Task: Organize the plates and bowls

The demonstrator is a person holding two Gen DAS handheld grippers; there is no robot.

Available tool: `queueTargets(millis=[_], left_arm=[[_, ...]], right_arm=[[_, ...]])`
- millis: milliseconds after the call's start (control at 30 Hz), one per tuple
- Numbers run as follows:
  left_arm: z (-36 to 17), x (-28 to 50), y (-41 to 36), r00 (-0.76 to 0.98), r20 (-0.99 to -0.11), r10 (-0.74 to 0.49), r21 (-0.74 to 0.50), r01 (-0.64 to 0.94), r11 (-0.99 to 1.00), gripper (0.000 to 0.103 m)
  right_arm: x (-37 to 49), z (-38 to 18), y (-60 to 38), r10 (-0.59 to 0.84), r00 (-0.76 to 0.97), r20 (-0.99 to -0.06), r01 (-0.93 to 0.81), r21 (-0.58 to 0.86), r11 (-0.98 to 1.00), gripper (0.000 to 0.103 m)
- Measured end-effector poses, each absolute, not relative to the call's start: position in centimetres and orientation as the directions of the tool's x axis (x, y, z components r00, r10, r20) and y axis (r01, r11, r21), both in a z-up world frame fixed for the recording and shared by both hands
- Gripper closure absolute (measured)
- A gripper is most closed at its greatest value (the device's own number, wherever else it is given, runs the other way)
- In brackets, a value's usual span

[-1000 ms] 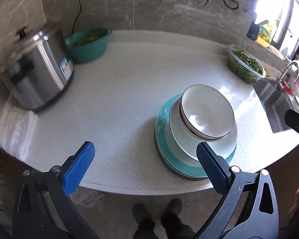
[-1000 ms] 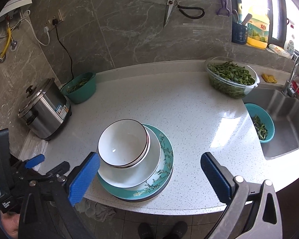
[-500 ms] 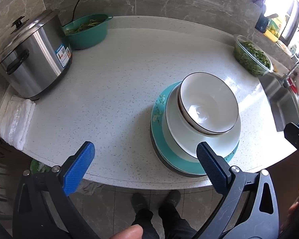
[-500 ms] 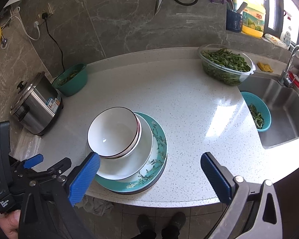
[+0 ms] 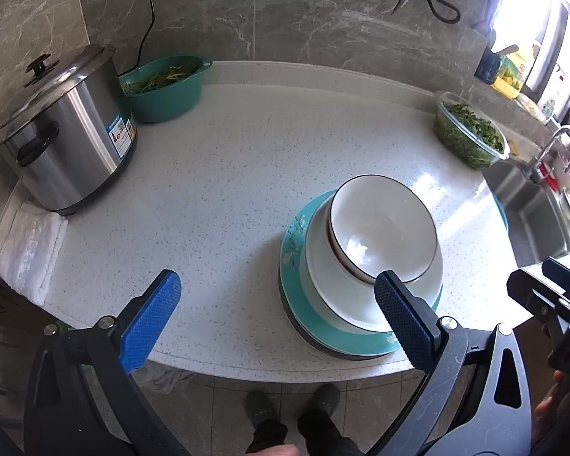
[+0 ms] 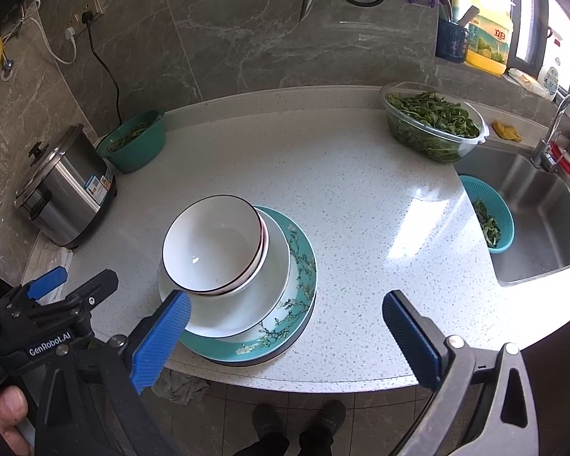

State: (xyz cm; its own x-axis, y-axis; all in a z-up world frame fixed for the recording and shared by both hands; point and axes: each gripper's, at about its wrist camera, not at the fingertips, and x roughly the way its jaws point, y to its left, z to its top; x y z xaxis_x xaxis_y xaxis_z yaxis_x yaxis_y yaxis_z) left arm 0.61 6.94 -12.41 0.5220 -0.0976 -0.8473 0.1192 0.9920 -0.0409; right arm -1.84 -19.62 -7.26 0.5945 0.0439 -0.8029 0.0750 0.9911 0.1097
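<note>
A stack stands near the front edge of the white counter (image 5: pixel 247 159): white dark-rimmed bowls (image 5: pixel 383 228) nested on a white plate (image 5: pixel 323 266), on a teal flowered plate (image 5: pixel 290 243). In the right wrist view the bowls (image 6: pixel 212 243) sit on the white plate (image 6: pixel 273 266) and the teal plate (image 6: pixel 304 262). My left gripper (image 5: pixel 277 319) is open and empty, held above the front edge, left of the stack. My right gripper (image 6: pixel 285 338) is open and empty, in front of the stack.
A steel rice cooker (image 5: pixel 60 140) and a teal basin of greens (image 5: pixel 163 87) stand at the back left. A clear tub of greens (image 6: pixel 433 125) stands at the back right beside the sink (image 6: pixel 535 220), which holds a blue strainer (image 6: pixel 490 212). A white cloth (image 5: pixel 26 243) lies left.
Both grippers have pulled back and tilted a little; the stack sits slightly farther from the camera. Nothing was taken hold of. The stack has not moved.
</note>
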Motion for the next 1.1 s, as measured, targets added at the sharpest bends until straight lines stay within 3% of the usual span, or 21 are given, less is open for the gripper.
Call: queueTargets(millis=[700,1100], left_arm=[[-13.2,0.8,6.8,0.501,-0.865,0.021,0.049,0.043,0.998,0.000],[-12.7,1.3,6.9,0.501,-0.865,-0.035,-0.003,0.065,0.998,0.000]], right_arm=[[-1.5,-7.5,-18.9,0.059,0.590,-0.805,0.058,0.115,0.992,0.000],[-1.3,-7.3,-18.7,0.056,0.588,-0.807,0.047,0.103,0.994,0.000]])
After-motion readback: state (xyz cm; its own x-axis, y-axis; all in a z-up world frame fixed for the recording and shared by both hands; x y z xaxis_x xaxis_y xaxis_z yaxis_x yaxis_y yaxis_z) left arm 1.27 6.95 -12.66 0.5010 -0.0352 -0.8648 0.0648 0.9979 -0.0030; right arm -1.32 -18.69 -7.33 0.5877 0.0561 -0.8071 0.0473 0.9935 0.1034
